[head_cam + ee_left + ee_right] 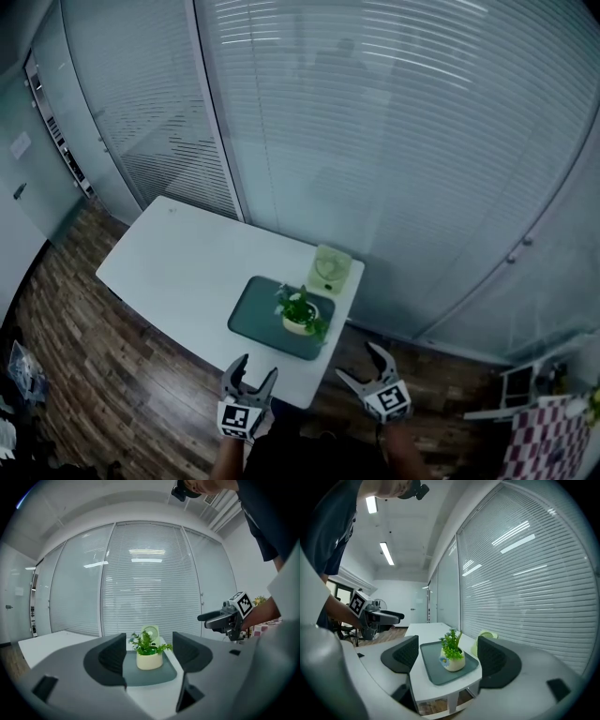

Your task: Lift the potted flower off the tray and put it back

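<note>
I see the flower [300,315] standing upright on the tray [253,323], toward the tray's right end, near the surface [178,262] edge closest to me. A small fan [330,268] sits just beyond the tray. My left gripper [258,367] and right gripper [357,362] hover short of the surface, both released with jaws spread wide and empty, each aimed at the flower, apart from it

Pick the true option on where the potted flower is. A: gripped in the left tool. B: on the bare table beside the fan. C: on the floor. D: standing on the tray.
D: the potted flower stands on the tray, while the left tool and right tool are open, short of it.
</note>
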{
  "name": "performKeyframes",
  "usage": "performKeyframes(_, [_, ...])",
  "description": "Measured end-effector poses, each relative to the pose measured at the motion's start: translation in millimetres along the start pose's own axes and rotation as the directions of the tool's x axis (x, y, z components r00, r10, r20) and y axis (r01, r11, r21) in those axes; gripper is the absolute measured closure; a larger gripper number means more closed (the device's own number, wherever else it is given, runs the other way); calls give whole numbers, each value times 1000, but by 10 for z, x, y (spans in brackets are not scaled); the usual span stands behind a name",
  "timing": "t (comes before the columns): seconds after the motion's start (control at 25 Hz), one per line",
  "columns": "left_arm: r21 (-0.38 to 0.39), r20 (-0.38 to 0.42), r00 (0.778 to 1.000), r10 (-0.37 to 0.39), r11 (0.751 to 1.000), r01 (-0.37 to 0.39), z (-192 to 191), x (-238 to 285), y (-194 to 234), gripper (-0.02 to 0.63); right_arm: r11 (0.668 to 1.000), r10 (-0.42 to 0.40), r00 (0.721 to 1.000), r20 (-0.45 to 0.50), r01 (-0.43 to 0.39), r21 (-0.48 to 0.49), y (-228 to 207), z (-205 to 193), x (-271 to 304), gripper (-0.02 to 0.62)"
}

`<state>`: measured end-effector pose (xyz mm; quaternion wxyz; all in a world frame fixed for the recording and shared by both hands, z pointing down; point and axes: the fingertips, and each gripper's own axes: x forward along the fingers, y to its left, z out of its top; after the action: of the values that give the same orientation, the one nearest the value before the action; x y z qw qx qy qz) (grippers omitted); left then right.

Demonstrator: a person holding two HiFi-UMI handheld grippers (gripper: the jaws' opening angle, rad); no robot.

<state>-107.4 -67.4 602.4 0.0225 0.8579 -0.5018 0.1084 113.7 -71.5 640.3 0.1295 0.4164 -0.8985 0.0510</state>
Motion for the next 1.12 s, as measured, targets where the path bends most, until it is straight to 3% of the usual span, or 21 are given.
performKeyframes(0.36, [-37,22,998,58,998,-57,213,-394,-432,318,999,43,994,96,-43,2,29,334,-305,221])
performKeyframes(0.52, [-18,14,997,73,997,-72,237,-537,-519,318,998,59,992,111,-62,20,69,299,-376,221])
performKeyframes(0.88, [-7,32,998,61,998,-60,332,-626,-432,318,999,40,986,165,-41,4,203,514,-480,221])
performKeyframes(1.12, [14,119,990,71,997,-73,588,-719,-359,319,999,51,986,161,-51,-3,302,639,-475,228])
